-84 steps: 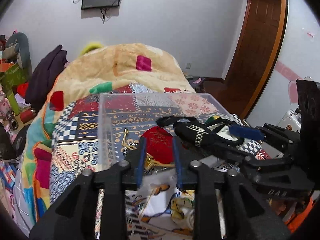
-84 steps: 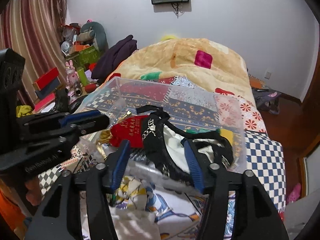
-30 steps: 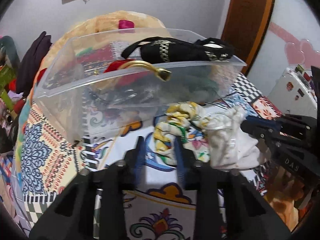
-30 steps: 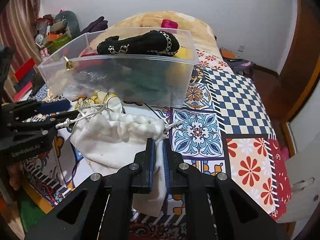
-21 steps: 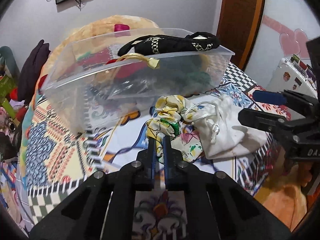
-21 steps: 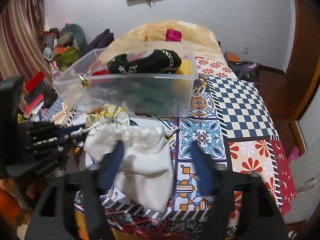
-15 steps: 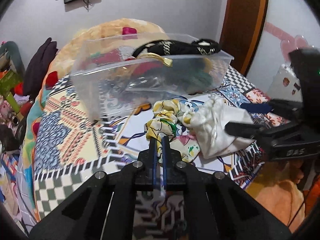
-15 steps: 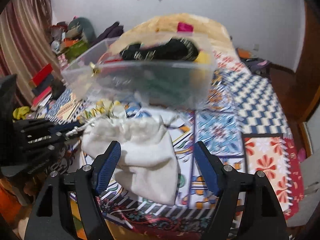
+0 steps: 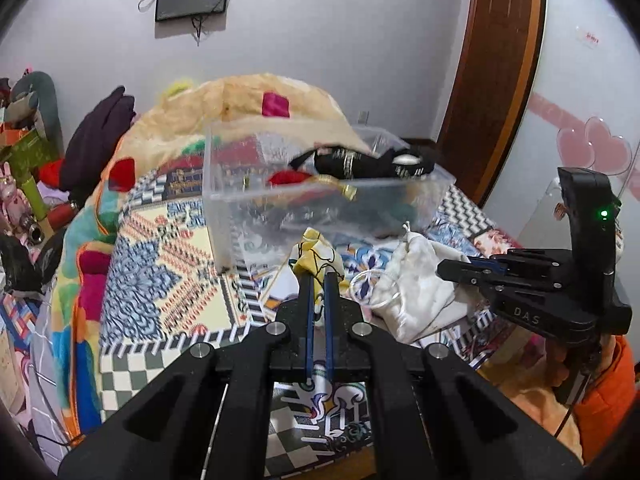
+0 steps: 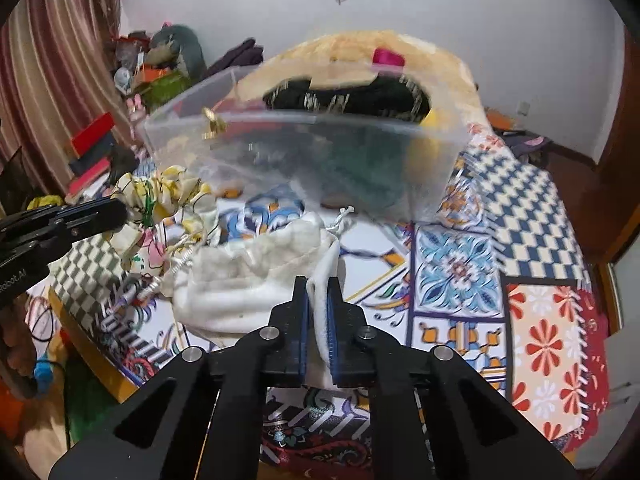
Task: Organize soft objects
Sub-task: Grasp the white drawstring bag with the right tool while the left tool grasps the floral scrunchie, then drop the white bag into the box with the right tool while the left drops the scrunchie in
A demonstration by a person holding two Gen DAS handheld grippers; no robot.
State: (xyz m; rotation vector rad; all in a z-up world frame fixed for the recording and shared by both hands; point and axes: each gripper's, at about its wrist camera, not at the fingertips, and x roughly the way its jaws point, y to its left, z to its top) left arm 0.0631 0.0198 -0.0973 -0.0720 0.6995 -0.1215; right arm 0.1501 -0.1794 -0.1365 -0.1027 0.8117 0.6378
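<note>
Lift step: left gripper [image 9: 316,280] clamped on floral cloth [image 9: 316,254], right gripper [image 10: 318,292] on white pouch [image 10: 256,280] — next, carry both to bin [image 10: 320,160] at 12 o'clock.

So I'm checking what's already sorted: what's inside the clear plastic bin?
In the clear plastic bin: a black pouch with gold trim on top, a red pouch with a gold tassel, and something dark green and yellow. Lower items are blurred.

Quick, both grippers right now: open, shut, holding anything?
Left gripper: shut on the yellow floral pouch.
Right gripper: shut on the white drawstring bag.
</note>
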